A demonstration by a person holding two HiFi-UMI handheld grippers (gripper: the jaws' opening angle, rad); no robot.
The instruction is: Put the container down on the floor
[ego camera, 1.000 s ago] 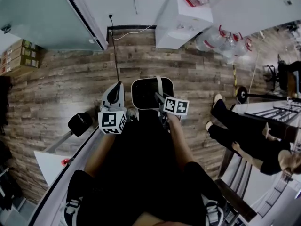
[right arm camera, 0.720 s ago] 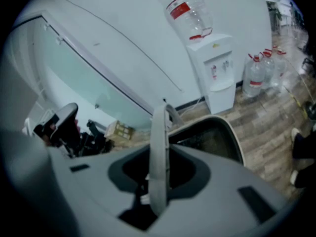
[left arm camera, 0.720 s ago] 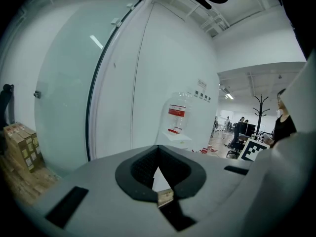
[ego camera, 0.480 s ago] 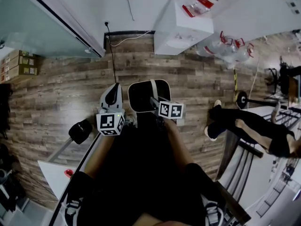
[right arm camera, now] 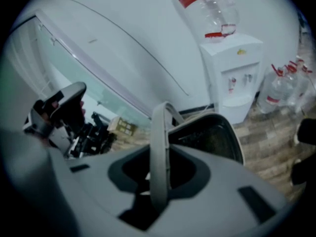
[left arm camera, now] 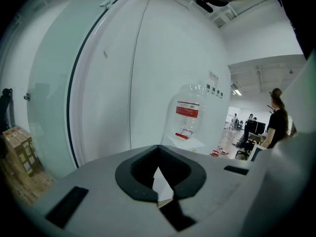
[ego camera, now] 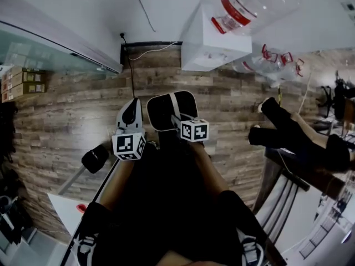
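The container (ego camera: pixel 164 111) is a white-rimmed bin with a dark inside and a pale bail handle (ego camera: pixel 176 105). It hangs above the wood-plank floor (ego camera: pixel 66 115), in front of the person's legs. My right gripper (ego camera: pixel 179 118) is shut on that handle. In the right gripper view the handle (right arm camera: pixel 159 147) runs up between the jaws of the right gripper (right arm camera: pixel 157 184), and the bin's mouth (right arm camera: pixel 212 137) shows just beyond. My left gripper (ego camera: pixel 132 107) is just left of the bin, shut and empty. In its own view the left gripper (left arm camera: pixel 160 184) points at a white wall.
A white water dispenser (ego camera: pixel 213 37) with a bottle (ego camera: pixel 247 4) stands against the wall ahead, with empty bottles (ego camera: pixel 274 62) on its right. A person's legs (ego camera: pixel 294 134) stretch in from the right. Cardboard boxes (ego camera: pixel 22 82) lie far left. A black round object (ego camera: pixel 95 158) sits low on the left.
The view has swung toward the wall and dispenser. The bin and both grippers sit slightly further up and left in view. The person at right has shifted their legs.
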